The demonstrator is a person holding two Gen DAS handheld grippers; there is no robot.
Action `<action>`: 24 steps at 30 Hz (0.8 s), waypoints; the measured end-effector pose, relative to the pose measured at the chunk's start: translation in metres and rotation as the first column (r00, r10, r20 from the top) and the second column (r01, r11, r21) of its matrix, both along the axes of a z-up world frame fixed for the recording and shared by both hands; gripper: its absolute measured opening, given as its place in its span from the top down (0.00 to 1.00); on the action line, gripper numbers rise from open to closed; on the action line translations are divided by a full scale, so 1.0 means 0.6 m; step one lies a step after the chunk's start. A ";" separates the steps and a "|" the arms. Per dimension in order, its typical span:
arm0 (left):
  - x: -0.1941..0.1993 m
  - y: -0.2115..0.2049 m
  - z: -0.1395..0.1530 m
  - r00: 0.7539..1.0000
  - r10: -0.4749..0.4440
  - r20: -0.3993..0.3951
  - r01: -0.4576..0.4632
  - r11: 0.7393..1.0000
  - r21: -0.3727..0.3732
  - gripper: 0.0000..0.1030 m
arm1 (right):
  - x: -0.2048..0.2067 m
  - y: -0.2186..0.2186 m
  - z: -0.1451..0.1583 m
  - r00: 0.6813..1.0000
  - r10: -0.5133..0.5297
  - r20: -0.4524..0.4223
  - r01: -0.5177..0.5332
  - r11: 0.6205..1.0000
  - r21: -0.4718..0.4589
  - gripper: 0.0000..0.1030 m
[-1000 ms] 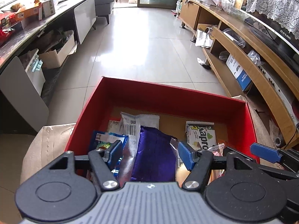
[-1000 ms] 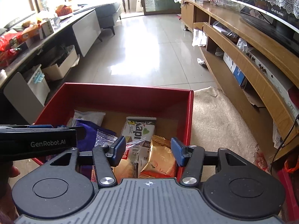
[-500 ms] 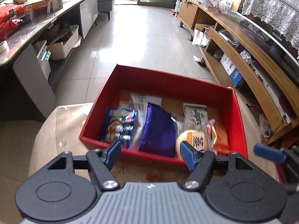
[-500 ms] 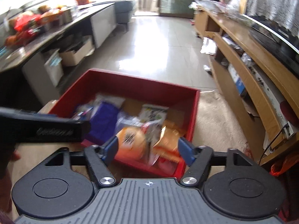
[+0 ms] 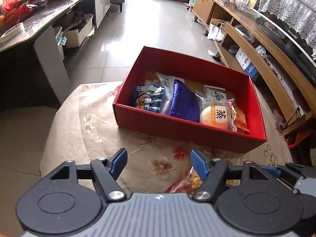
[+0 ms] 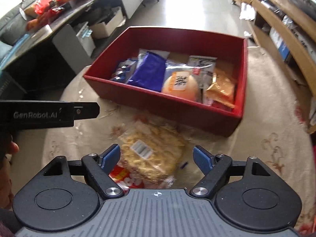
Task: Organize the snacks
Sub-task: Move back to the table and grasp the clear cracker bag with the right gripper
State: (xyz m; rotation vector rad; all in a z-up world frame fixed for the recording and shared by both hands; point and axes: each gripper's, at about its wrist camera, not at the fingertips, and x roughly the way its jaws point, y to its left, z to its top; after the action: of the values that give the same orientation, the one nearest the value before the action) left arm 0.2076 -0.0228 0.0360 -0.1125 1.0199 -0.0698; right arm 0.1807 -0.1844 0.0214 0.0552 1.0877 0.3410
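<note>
Red box (image 5: 189, 132) with purple packet (image 5: 184, 102), wrapped bun (image 5: 216, 115), perhaps wafers (image 5: 215, 95)

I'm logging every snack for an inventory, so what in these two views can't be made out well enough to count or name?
- Noodle packet: right wrist view is motion-blurred, its near end hidden behind the right gripper, whose jaws are opening. In the left wrist view only a corner shows.
- Snacks under the purple packet and bun in the red box: overlapped, brands unreadable.
- Left gripper: holds nothing.
- Counter items: too small, blurred.
</note>
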 end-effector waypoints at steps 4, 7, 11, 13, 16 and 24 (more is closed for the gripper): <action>-0.002 0.010 0.002 1.000 0.004 0.002 -0.004 1.000 -0.005 0.35 | 0.002 0.019 -0.014 1.000 0.018 -0.022 -0.018 1.000 -0.007 0.13; 0.000 0.021 0.005 1.000 0.015 0.001 -0.015 1.000 -0.026 0.35 | 0.012 0.028 -0.027 0.998 -0.022 -0.055 0.021 1.000 -0.012 0.11; -0.001 0.030 0.005 1.000 0.019 -0.004 -0.019 0.999 -0.040 0.35 | 0.020 0.032 -0.043 0.994 -0.061 -0.092 0.061 0.998 0.003 0.09; -0.002 0.031 0.004 1.000 0.016 -0.007 -0.016 0.999 -0.040 0.35 | 0.020 0.039 -0.052 0.994 -0.065 -0.089 0.062 0.998 -0.033 0.03; -0.004 0.036 0.003 1.000 0.014 -0.010 -0.014 0.999 -0.039 0.35 | 0.024 0.050 -0.065 0.992 -0.075 -0.097 0.069 0.995 -0.066 0.00; -0.004 0.050 -0.006 0.999 0.020 -0.026 -0.021 0.999 -0.037 0.35 | 0.040 0.064 -0.074 0.994 -0.037 -0.101 0.028 0.996 -0.085 0.00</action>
State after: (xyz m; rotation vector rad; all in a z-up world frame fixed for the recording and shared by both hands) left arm 0.2054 0.0071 0.0325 -0.1584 1.0428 -0.0685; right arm 0.2050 -0.1461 -0.0231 0.0168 1.2006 0.2655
